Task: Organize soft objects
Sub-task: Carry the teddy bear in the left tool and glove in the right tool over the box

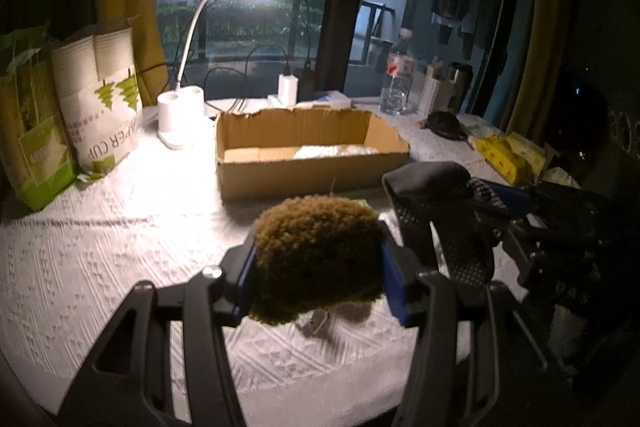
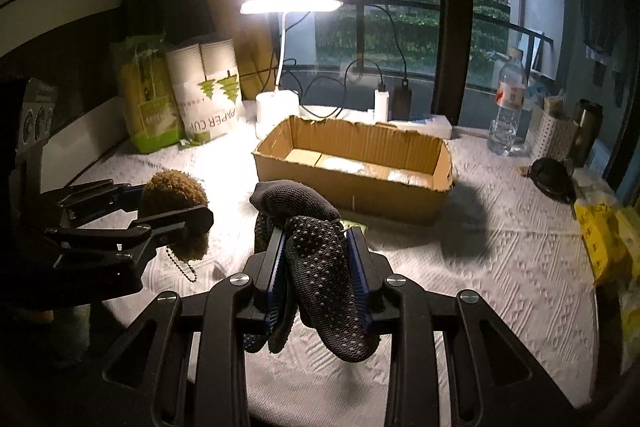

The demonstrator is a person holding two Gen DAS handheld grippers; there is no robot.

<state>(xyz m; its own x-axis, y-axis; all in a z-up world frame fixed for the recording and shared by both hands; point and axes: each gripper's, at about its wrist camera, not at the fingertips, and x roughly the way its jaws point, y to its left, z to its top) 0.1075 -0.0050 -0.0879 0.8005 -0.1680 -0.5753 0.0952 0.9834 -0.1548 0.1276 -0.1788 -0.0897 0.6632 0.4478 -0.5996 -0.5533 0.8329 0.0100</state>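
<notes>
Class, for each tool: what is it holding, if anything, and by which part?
Left tool: brown plush toy, clamped across its body. Right tool: dark dotted socks, pinched around their middle, both ends hanging free.

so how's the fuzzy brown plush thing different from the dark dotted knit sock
The fuzzy brown plush is round and shaggy with a bead chain; the dark dotted knit sock is flat, limp and drooping. The plush sits in the left gripper, the sock in the right gripper. Both are held above the white tablecloth.
</notes>
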